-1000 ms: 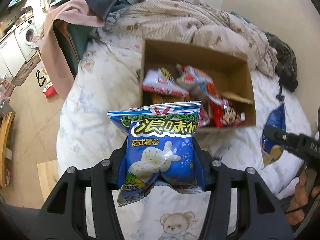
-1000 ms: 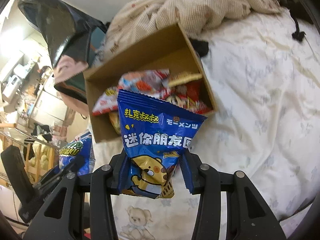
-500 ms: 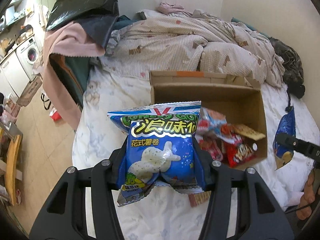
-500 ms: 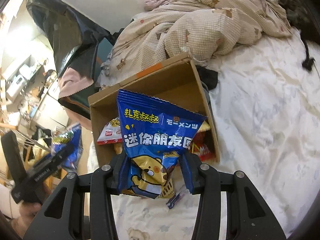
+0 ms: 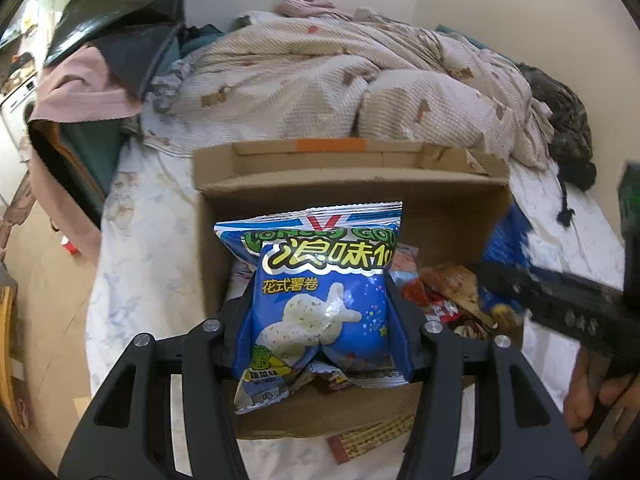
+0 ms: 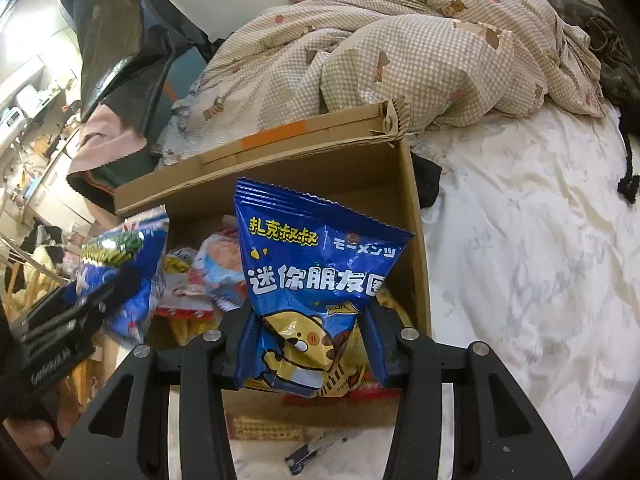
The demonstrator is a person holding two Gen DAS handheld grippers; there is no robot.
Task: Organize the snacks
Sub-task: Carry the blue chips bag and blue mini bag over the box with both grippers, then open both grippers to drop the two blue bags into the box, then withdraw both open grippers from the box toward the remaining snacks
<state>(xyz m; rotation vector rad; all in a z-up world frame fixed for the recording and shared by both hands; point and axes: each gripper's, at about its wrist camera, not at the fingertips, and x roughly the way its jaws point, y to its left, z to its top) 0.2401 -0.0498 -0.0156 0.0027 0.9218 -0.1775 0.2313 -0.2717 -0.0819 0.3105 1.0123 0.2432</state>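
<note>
Your left gripper [image 5: 322,332] is clamped partway closed on the potato-twist bag [image 5: 320,292]; your right gripper [image 6: 310,344] likewise pinches the tiger snack bag [image 6: 316,280]. Both bags hang over the cardboard box [image 5: 400,184] at twelve o'clock.

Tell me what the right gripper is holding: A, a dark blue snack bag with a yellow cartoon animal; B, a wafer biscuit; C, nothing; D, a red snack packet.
A: the right gripper is clamped on the dark blue snack bag printed with a yellow cartoon animal, above the cardboard box.
</note>
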